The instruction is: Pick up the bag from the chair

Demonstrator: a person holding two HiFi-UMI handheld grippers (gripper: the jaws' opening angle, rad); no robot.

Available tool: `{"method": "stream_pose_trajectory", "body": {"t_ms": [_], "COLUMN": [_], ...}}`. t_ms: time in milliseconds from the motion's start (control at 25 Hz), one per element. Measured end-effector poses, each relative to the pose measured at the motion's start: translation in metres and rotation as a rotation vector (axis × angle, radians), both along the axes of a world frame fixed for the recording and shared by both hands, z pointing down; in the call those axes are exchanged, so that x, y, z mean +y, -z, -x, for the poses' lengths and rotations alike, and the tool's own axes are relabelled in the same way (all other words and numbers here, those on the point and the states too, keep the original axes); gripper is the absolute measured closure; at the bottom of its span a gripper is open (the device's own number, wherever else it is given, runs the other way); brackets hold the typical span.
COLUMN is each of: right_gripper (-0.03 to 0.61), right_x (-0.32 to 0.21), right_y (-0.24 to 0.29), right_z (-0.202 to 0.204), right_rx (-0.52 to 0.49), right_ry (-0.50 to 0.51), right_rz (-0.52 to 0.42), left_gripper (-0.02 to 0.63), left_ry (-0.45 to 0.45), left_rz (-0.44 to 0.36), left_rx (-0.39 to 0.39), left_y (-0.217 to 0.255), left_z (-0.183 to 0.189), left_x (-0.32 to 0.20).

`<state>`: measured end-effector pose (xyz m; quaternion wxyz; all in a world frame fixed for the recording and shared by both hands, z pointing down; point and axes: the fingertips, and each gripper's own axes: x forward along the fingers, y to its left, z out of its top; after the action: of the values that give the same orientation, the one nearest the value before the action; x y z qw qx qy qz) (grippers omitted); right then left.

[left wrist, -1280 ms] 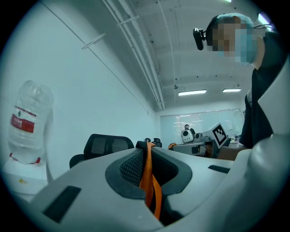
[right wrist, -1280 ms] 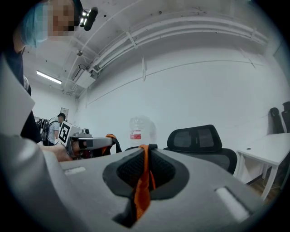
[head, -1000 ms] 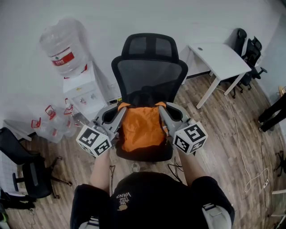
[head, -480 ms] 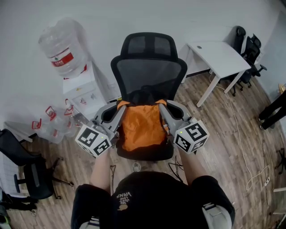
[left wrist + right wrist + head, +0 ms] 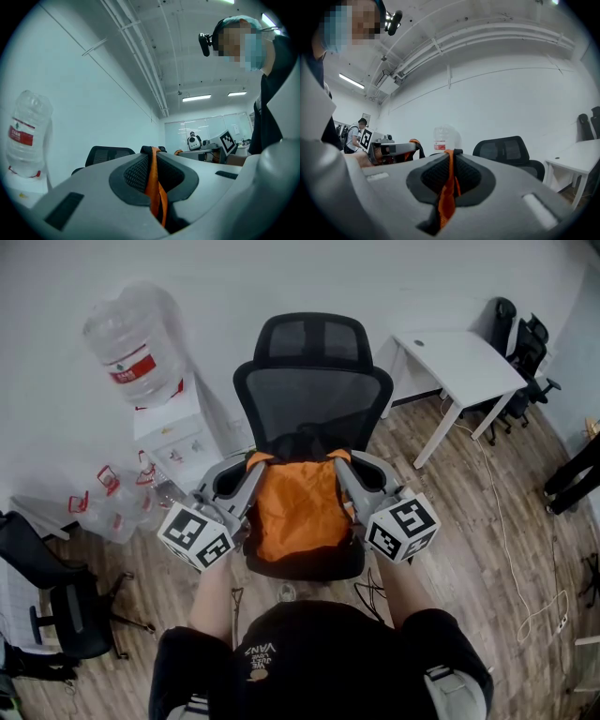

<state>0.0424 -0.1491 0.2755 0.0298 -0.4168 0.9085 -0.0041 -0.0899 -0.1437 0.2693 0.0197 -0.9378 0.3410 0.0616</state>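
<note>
Orange bag [image 5: 295, 507] pinched at opposite edges by left gripper [image 5: 254, 465] and right gripper [image 5: 339, 466].

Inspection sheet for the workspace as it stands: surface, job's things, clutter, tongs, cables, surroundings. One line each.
Surface: black office chair, seat mostly covered by the bag.
Job's things: orange bag on the seat, against the mesh backrest.
Clutter: water bottle on a white dispenser; empty jugs on the floor beside it.
Tongs: left tongs shut on an orange fold at the bag's left top corner; right tongs likewise at the right corner.
Cables: white cable across the wood floor; dark cables under the chair.
Surroundings: white desk, spare chairs by the wall.
</note>
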Motion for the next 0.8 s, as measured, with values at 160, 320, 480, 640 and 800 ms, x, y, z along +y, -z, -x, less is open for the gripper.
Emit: {"method": "stream_pose_trajectory", "body": {"t_ms": [160, 320, 480, 640, 800], "right_gripper": [0.561, 0.561, 0.563, 0.563, 0.563], "right_x": [-0.0008, -0.0045, -0.0045, -0.0057, -0.0079], "right_y": [0.0011, -0.0023, -0.0017, -0.0021, -0.0057], "right_z": [-0.0023, -0.0004, 0.001, 0.0004, 0.0007], "right_rx": [0.002, 0.008, 0.014, 0.009, 0.008], "right_ry": [0.003, 0.003, 0.007, 0.01, 0.009], "right_rz": [0.001, -0.001, -0.005, -0.001, 0.005], "left_gripper": [0.577, 0.577, 0.577, 0.577, 0.577], "left_ry": [0.005, 0.008, 0.016, 0.019, 0.019], "left_rz": [-0.002, -0.001, 0.0, 0.002, 0.005], "left_rx": [-0.004, -0.008, -0.009, -0.01, -0.006], "left_y": [0.002, -0.0012, -0.0008, -0.0006, -0.0031], "left_z": [-0.0024, -0.0013, -0.0001, -0.0006, -0.0002], "left_x": [-0.0001, -0.0021, -0.0011, -0.0016, -0.0038]}}
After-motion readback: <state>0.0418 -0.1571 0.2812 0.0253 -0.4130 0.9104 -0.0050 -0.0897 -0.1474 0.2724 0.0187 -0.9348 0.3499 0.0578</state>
